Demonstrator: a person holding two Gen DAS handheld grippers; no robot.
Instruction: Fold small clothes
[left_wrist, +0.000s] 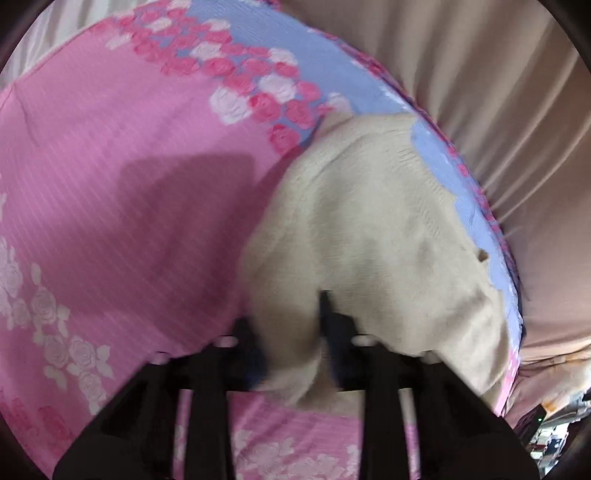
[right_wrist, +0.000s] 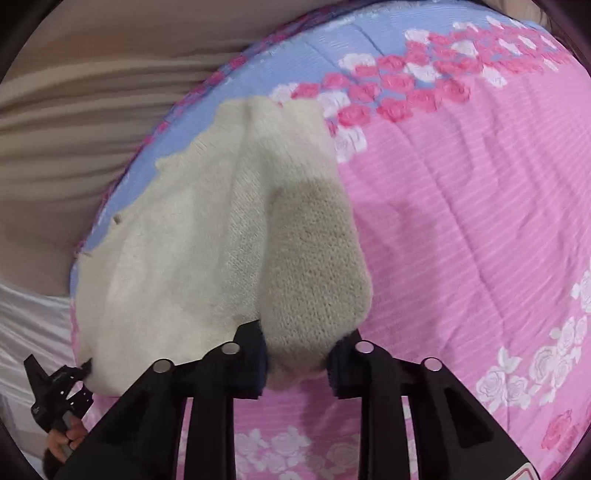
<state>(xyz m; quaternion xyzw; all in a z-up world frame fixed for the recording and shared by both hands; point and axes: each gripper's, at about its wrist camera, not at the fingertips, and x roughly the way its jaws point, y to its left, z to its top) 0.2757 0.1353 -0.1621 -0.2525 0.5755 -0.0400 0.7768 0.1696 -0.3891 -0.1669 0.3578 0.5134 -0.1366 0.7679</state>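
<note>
We grip the cream knit garment (right_wrist: 192, 236), lying on the pink quilt (right_wrist: 461, 221), with both tools, left tool (left_wrist: 291, 332) and right tool (right_wrist: 297, 354), each closed on fabric. We keep even tension and align the edges.

Showing fuzzy cream knit garment (right_wrist: 207, 236), ribbed pink floral quilted cloth (right_wrist: 461, 221), matt black plastic right gripper (right_wrist: 297, 363), smooth beige sheet (left_wrist: 498, 92).

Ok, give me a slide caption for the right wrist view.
Right claw grips a fold of the cream knit on the pink floral quilt, left claw holding its far edge.
</note>
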